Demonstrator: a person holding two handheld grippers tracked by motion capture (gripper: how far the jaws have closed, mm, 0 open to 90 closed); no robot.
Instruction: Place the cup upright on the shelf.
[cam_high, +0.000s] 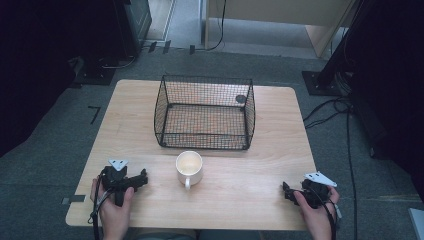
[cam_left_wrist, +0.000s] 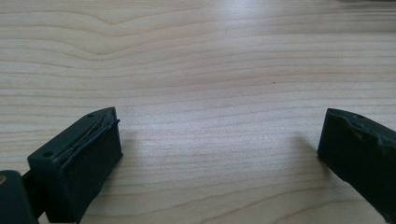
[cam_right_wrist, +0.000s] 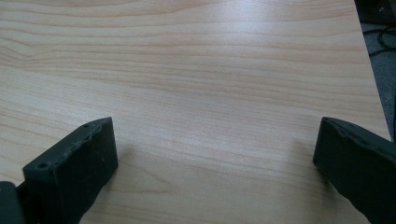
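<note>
**Cup waits at the basket, both grippers parked wide**

A white cup (cam_high: 189, 167) stands upright on the wooden table (cam_high: 240, 195), just in front of the black wire basket (cam_high: 204, 111) and near the table's middle, its handle turned toward the person's side. The left gripper (cam_high: 141, 178) rests low at the near left of the table, the right gripper (cam_high: 286, 190) at the near right; each is held in a hand that comes in from the bottom of the high view. In both gripper views the two black jaws stand spread wide apart with nothing but bare wood grain between them, so both are released and hold nothing.

The cup lies between the two grippers, nearer the left one, which points roughly toward it from a little way off; the right one sits well apart from it. Neither touches it.

The likely trouble from here: a smooth, rounded cup wall gives flat jaws little to bite on, so a grip taken off-centre or too high could let the cup slip or tip. The basket's front wall stands just behind the cup, and a careless push forward could knock the cup against the wire. A lift too low would catch the cup on the basket's rim.
</note>
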